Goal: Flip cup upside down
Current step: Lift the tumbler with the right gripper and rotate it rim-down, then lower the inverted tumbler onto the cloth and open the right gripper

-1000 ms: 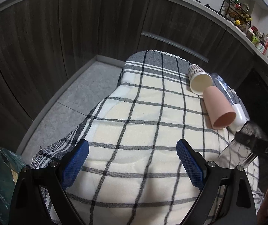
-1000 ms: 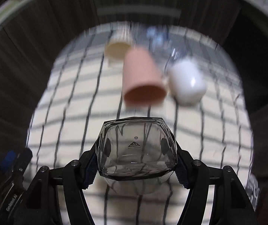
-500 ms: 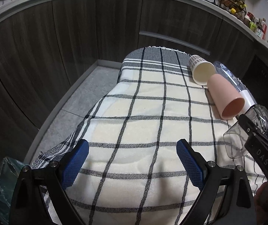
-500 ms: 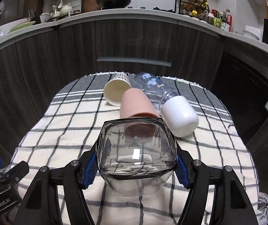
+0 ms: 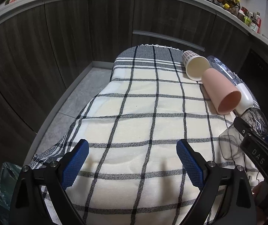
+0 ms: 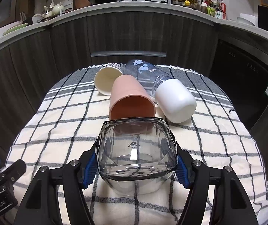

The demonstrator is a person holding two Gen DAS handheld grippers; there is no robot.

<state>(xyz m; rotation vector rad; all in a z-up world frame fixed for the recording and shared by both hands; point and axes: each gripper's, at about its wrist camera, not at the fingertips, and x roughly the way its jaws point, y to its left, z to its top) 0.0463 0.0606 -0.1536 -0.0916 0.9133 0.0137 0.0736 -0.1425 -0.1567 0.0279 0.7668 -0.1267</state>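
Clear cup (image 6: 136,155) sits between the blue pads of the right claw (image 6: 136,166), which pinches it on both sides, its base facing the camera, above the near right part of the checked cloth (image 5: 134,131) on the surface. Behind it, toward the far right edge, lie a pink cup (image 6: 131,97), a paper cup (image 6: 106,80) and a white-capped bottle (image 6: 175,101). The left claw (image 5: 133,161) is spread wide, holding nothing.
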